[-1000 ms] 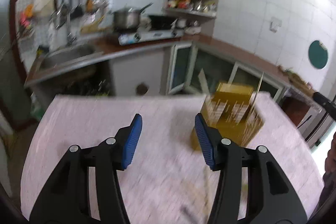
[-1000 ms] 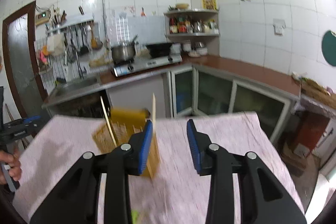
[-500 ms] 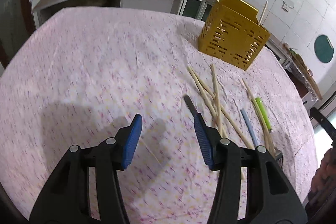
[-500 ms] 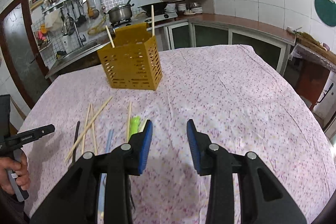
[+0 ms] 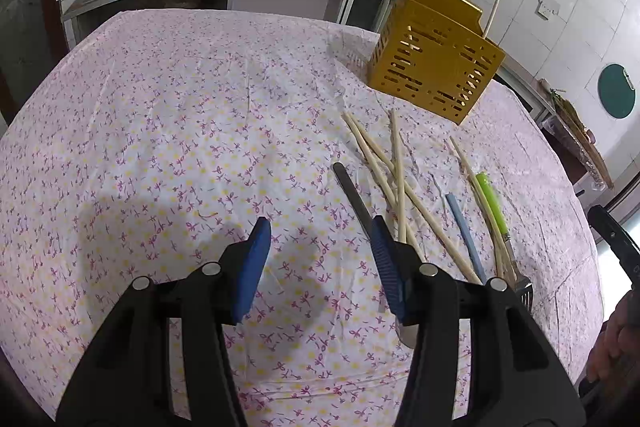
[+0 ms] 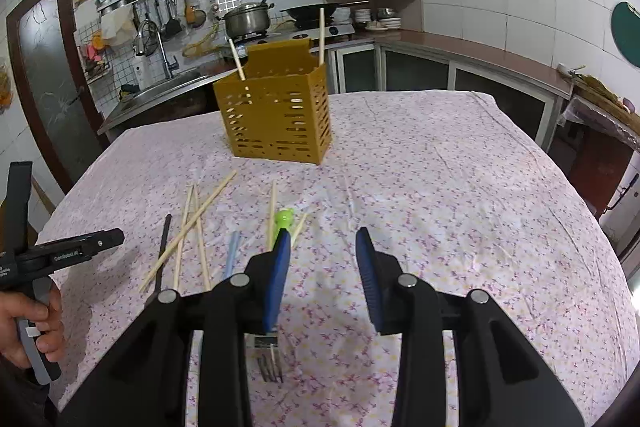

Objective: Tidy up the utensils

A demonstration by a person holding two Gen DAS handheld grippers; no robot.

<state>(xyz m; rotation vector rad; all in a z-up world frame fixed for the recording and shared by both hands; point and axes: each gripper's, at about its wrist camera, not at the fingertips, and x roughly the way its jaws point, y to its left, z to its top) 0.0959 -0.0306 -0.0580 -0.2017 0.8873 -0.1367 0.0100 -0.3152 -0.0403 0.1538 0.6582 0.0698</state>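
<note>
A yellow slotted utensil holder (image 5: 434, 67) (image 6: 276, 115) stands upright on the flowered tablecloth with two chopsticks in it. Several wooden chopsticks (image 5: 394, 179) (image 6: 196, 219), a black-handled utensil (image 5: 354, 201) (image 6: 163, 247), a blue-handled utensil (image 5: 464, 231) (image 6: 231, 253) and a green-handled fork (image 5: 492, 203) (image 6: 283, 221) lie loose in front of it. My left gripper (image 5: 318, 245) is open and empty above the cloth, left of the pile. My right gripper (image 6: 323, 253) is open and empty, just right of the green fork.
The table (image 6: 460, 187) is covered in a pink flowered cloth. A kitchen counter with sink, stove and pot (image 6: 246, 19) runs behind it. The person's hand holding the left gripper (image 6: 28, 311) shows at the right wrist view's left edge.
Both grippers tilted down from facing the kitchen wall to facing the table, and the loose utensils came into view. Both stayed open and empty.
</note>
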